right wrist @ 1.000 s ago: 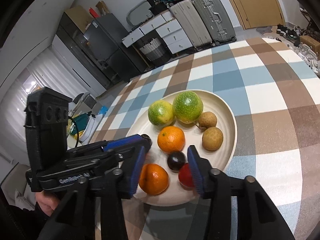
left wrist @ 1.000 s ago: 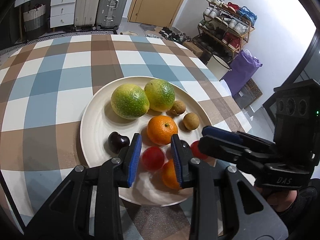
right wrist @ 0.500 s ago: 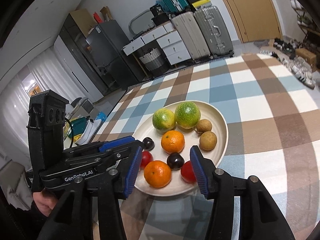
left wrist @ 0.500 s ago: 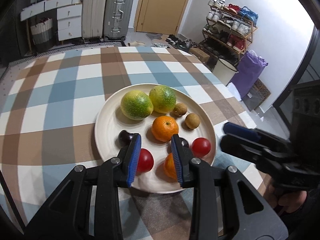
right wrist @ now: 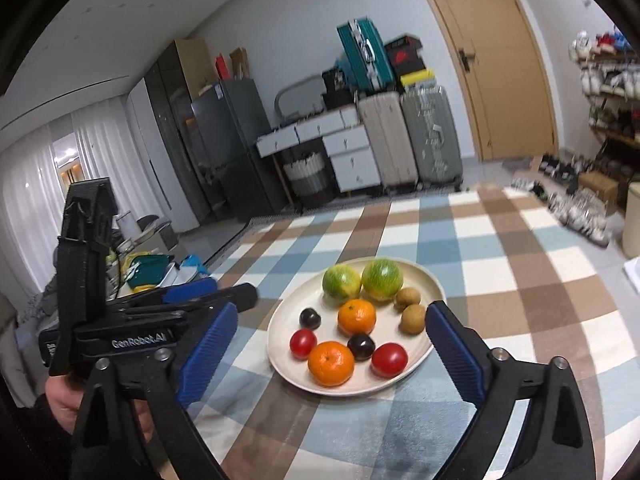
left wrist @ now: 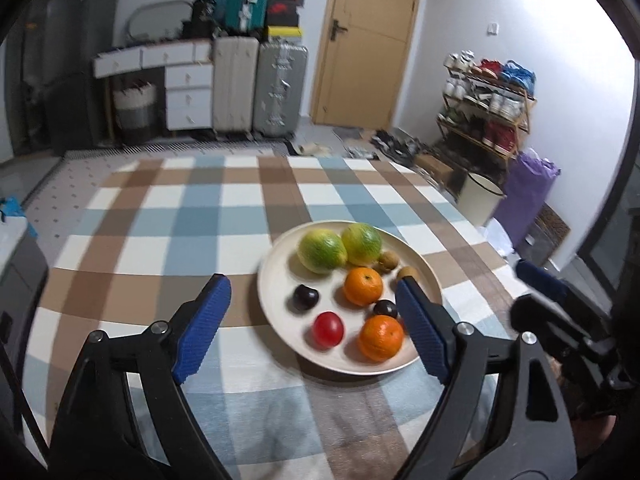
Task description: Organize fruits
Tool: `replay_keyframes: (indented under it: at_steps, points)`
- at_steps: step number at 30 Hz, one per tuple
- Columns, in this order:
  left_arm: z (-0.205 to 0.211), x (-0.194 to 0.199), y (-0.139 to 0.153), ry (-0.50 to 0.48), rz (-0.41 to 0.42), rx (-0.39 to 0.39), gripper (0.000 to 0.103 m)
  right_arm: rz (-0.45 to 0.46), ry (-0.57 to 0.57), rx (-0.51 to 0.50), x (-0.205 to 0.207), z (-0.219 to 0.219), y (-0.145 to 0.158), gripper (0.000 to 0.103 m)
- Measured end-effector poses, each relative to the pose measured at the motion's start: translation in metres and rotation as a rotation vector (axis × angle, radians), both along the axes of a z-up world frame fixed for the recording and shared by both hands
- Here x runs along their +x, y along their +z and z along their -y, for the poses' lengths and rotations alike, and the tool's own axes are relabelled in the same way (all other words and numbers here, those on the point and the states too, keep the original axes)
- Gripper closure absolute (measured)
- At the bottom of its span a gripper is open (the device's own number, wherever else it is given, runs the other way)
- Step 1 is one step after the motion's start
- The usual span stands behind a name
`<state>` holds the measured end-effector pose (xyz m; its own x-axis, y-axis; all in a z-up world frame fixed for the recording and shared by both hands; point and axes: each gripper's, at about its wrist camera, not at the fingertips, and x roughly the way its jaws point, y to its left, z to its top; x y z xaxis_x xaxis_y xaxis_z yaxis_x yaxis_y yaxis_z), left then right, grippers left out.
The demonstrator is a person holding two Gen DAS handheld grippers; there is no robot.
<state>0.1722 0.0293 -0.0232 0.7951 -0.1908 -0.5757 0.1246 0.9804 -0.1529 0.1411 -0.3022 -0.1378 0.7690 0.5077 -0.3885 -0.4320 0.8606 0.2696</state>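
Both grippers have pulled back and up from the plate (right wrist: 428,280) since a moment ago, when their blue pads sat right among the fruit; their jaws, half-closed then, now stand spread wide. Nothing came away with either one.

Every fruit lies on the cream plate, which rests on the checked tablecloth (right wrist: 520,248). Sorting looks finished or close to it, because like sits with like: two green citrus fruits (right wrist: 382,275) touch each other at the far rim, two small brown fruits (right wrist: 413,314) lie just beside them on the right, and an orange (right wrist: 357,316) sits in the middle. Nearer the front lie a second orange (right wrist: 331,363), two red tomatoes (right wrist: 389,359) and two dark plums (right wrist: 361,346), alternating rather than bunched. That layout reads to me as deliberate grouping by kind, with the big fruit kept at the back so that the small ones stay reachable.

Seen from its own camera, the left gripper (left wrist: 316,332) hovers above the near edge of the plate, fully open, holding nothing and touching nothing. From the other side, the right gripper (right wrist: 332,352) is likewise wide open and empty, poised short of the plate. Each one's black frame shows at the edge of the other's view, well apart from the fruit.
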Motion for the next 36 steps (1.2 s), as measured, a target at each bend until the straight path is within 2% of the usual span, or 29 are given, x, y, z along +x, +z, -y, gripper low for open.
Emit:
replay_keyframes:
  at_steps: [2, 8, 12, 17, 19, 21, 25, 29, 32, 34, 36]
  points:
    - [-0.003, -0.006, 0.000, 0.042, 0.008, 0.024, 0.018, 0.064, -0.018, -0.015, -0.010, -0.001, 0.001, 0.004]
    - [-0.014, -0.031, 0.001, 0.100, 0.071, 0.007, 0.014, 0.302, -0.097, -0.129, -0.046, -0.010, 0.005, 0.003]
    - [-0.015, -0.052, 0.003, 0.113, 0.150, 0.020, 0.014, 0.370, -0.119, -0.148, -0.060, -0.011, 0.004, 0.002]
    - [-0.011, -0.072, 0.005, 0.128, 0.206, 0.047, 0.013, 0.391, -0.158, -0.154, -0.064, -0.008, -0.003, 0.002]
    - [-0.012, -0.079, 0.004, 0.138, 0.222, 0.048, 0.010, 0.390, -0.172, -0.165, -0.065, -0.008, -0.005, 0.002]
    - [-0.013, -0.084, 0.002, 0.153, 0.237, 0.042, 0.002, 0.390, -0.177, -0.168, -0.070, -0.005, -0.006, 0.002]
    - [-0.015, -0.091, -0.008, 0.174, 0.277, 0.062, 0.001, 0.403, -0.179, -0.176, -0.074, -0.006, -0.008, 0.001]
    - [-0.013, -0.090, -0.023, 0.193, 0.282, 0.115, 0.001, 0.391, -0.187, -0.180, -0.073, -0.004, -0.011, 0.001]
    - [-0.015, -0.088, -0.025, 0.205, 0.280, 0.110, 0.001, 0.381, -0.213, -0.175, -0.072, -0.001, -0.011, 0.001]
    - [-0.014, -0.082, -0.027, 0.208, 0.258, 0.119, 0.001, 0.354, -0.219, -0.173, -0.066, 0.002, -0.013, 0.001]
    - [-0.014, -0.075, -0.031, 0.215, 0.229, 0.126, 0.001, 0.284, -0.233, -0.175, -0.054, 0.005, -0.017, 0.001]
